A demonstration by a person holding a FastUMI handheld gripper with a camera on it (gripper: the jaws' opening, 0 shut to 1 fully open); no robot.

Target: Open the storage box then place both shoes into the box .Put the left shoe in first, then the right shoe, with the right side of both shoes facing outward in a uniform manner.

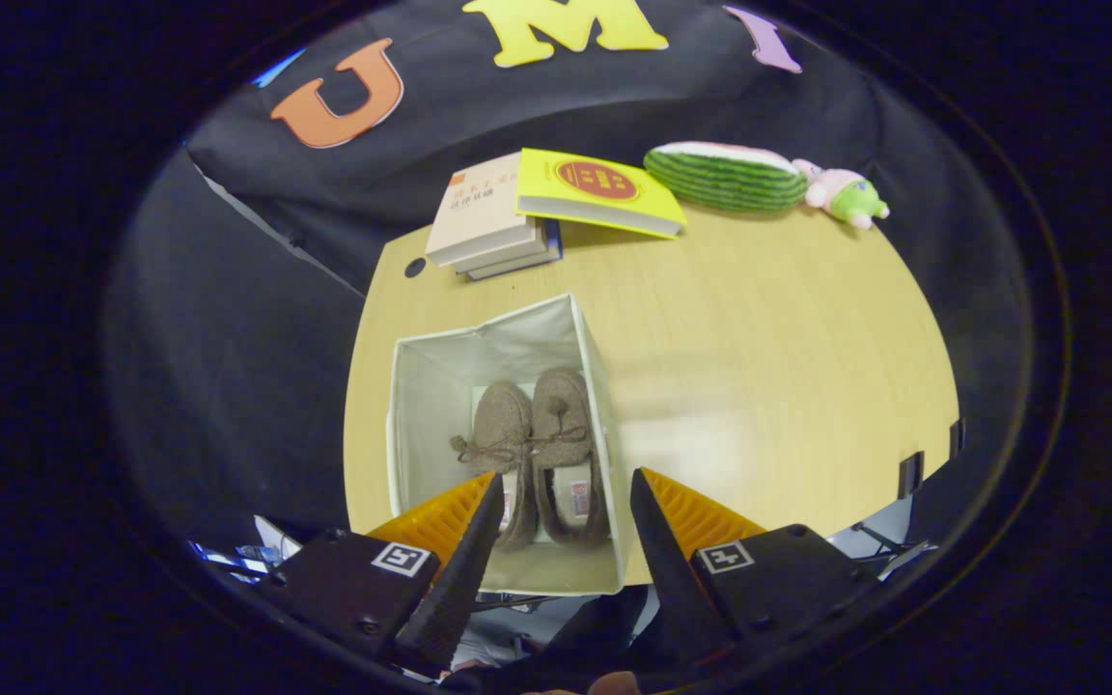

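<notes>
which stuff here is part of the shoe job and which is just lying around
Job:
- storage box, open
- two shoes side by side inside it
- tool, open, holding nothing, above the box's near edge

Lying about, beyond the box on the table:
- stack of books
- yellow book
- watermelon plush
- small pink and green plush

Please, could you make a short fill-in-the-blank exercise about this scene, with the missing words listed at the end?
1. Both shoes lie inside the open ____.
2. The yellow book leans on a stack of ____.
3. The gripper hangs above the box with its jaws ____, holding nothing.
4. Beside the plush toy lies a cushion shaped like a slice of ____.

Missing words: box; books; open; watermelon
</notes>
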